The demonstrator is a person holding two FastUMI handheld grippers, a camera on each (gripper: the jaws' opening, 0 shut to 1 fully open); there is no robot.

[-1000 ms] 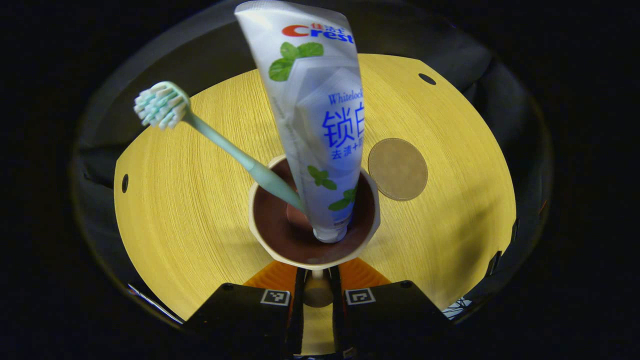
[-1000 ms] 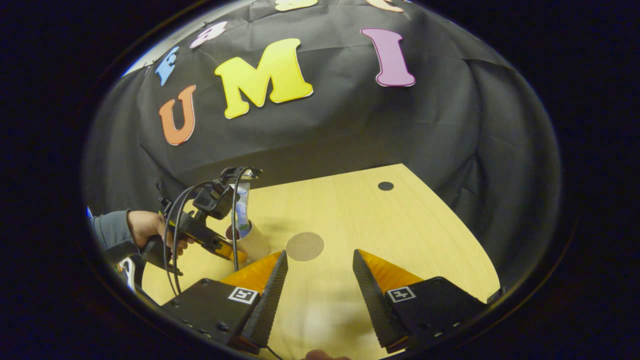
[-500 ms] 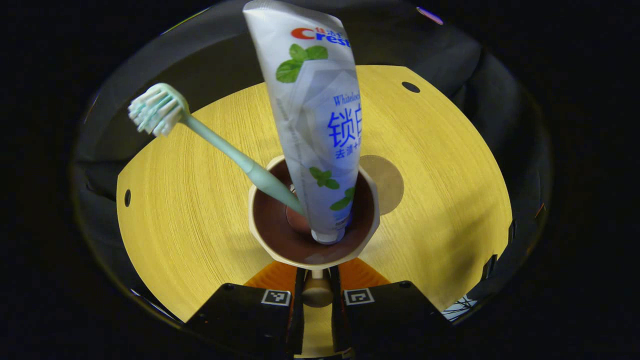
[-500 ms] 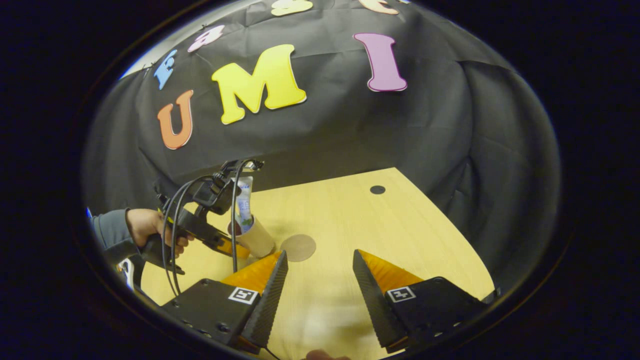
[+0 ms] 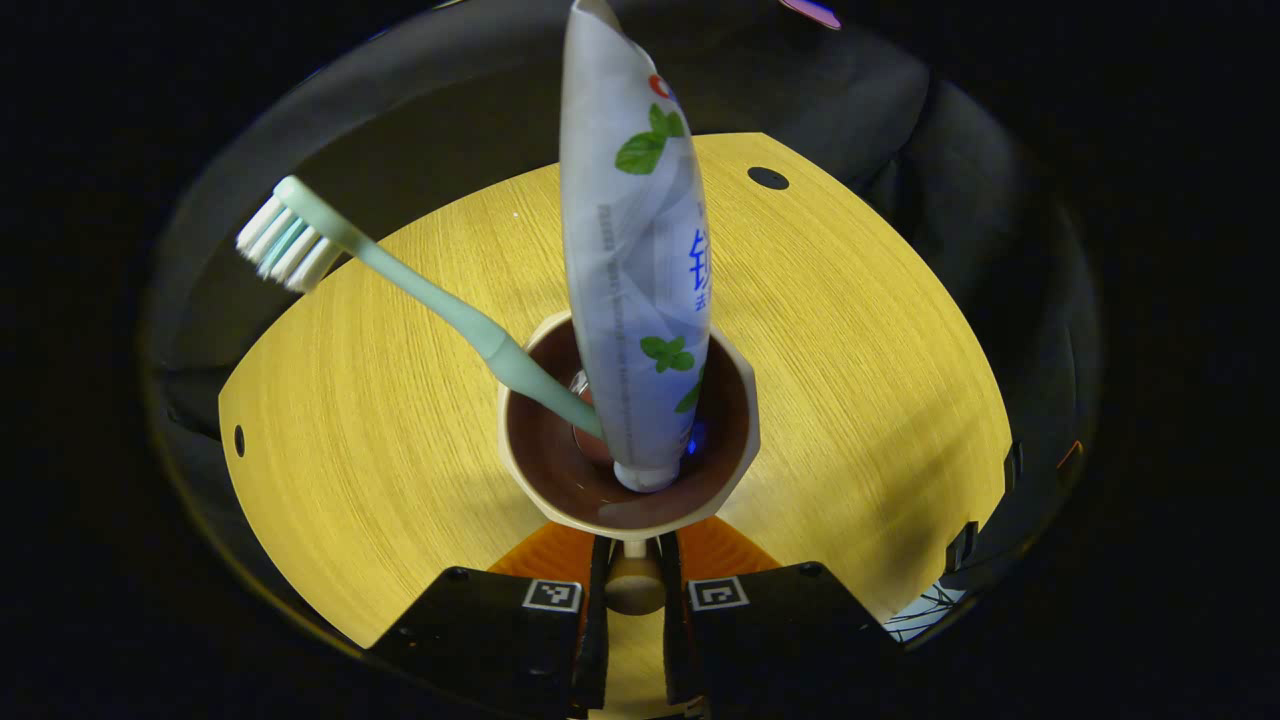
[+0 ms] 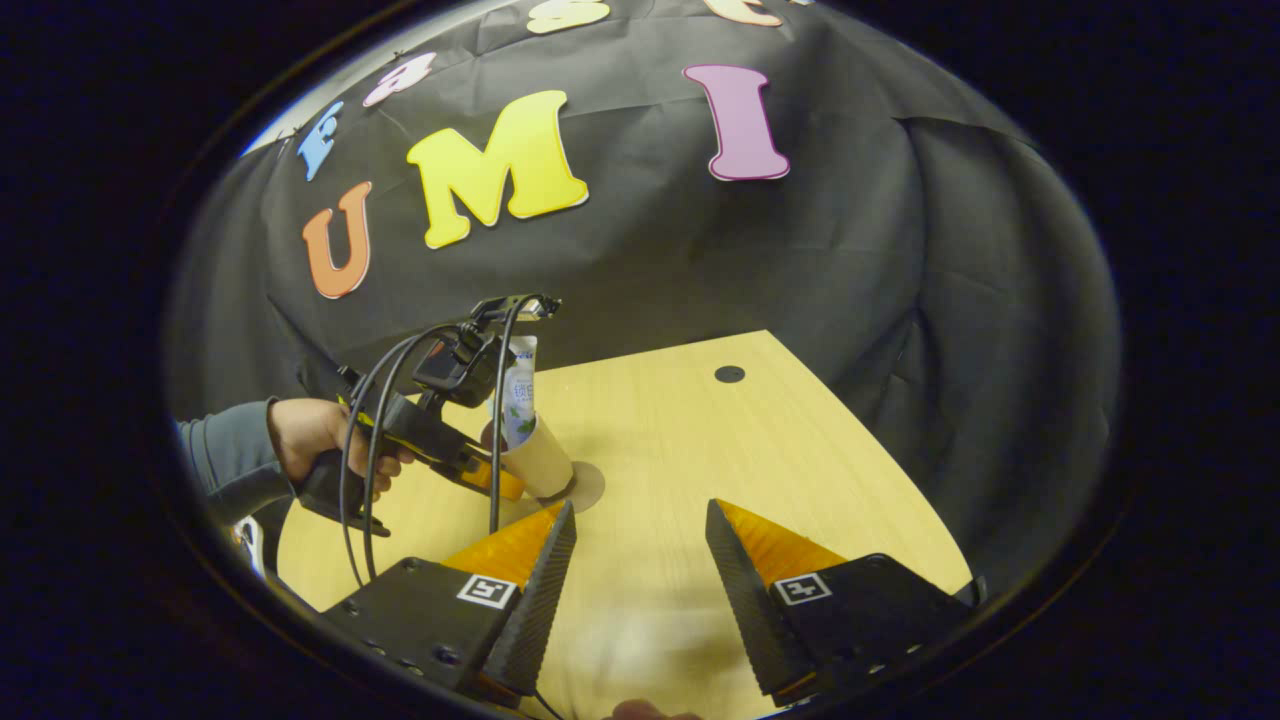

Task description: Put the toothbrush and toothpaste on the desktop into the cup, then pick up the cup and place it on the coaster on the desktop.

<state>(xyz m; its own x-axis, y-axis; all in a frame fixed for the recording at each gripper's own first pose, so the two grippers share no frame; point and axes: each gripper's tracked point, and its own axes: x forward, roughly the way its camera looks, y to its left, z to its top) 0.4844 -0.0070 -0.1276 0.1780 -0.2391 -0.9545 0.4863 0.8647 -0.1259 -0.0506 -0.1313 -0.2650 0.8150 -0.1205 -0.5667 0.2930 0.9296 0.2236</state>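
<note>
Beige cup (image 5: 628, 505) (brown inside) over round coaster (image 6: 590, 483), green toothbrush (image 5: 420, 295) and white toothpaste (image 5: 635, 270) upright within

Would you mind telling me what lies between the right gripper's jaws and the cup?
Bare desktop, in the right gripper view. The right gripper is open, and the cup sits beyond its left jaw, over the coaster.

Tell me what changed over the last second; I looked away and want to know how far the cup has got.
The left gripper has carried the cup sideways across the desktop until it sits over the coaster, whether touching I cannot tell. The toothpaste has turned edge-on and the toothbrush has rotated. The grip on the cup's handle stayed, both items stayed in the cup, and the right gripper stayed open and idle.
</note>
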